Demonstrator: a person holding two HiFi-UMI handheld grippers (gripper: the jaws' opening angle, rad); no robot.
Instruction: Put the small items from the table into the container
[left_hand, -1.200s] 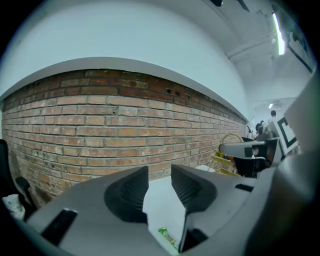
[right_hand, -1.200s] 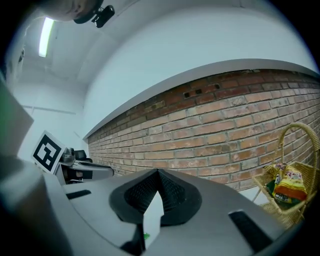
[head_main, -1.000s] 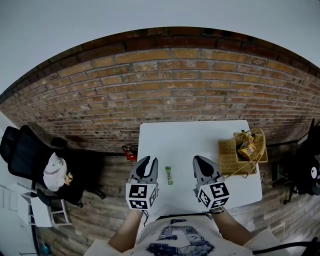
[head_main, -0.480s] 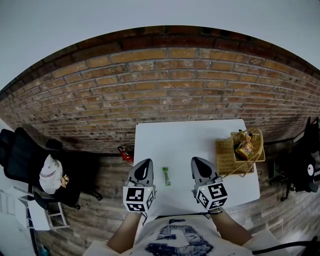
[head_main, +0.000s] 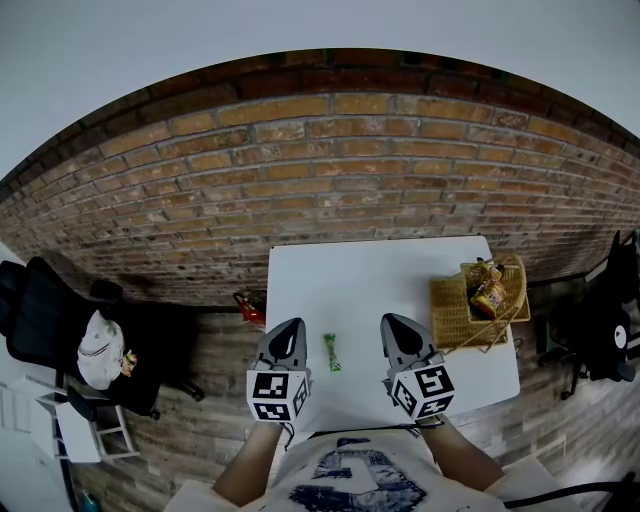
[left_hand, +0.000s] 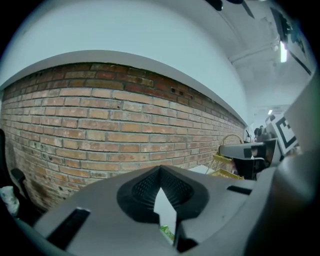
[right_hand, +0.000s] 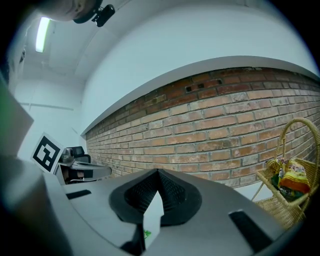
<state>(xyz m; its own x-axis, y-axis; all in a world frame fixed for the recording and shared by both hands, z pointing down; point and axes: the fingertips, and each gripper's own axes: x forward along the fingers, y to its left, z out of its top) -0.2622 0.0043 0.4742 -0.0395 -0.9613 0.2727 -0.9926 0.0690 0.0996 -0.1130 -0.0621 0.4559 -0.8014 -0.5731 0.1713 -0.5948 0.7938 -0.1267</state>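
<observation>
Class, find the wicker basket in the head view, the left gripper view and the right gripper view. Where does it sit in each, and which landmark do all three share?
Head view: wicker basket right of centre, at the right edge of the white table.
Left gripper view: basket far right, mid-height.
Right gripper view: basket lower right corner.
Shared landmark: the brick wall behind the table.

Left gripper (head_main: 290, 328), right gripper (head_main: 394, 324) (both closed)
</observation>
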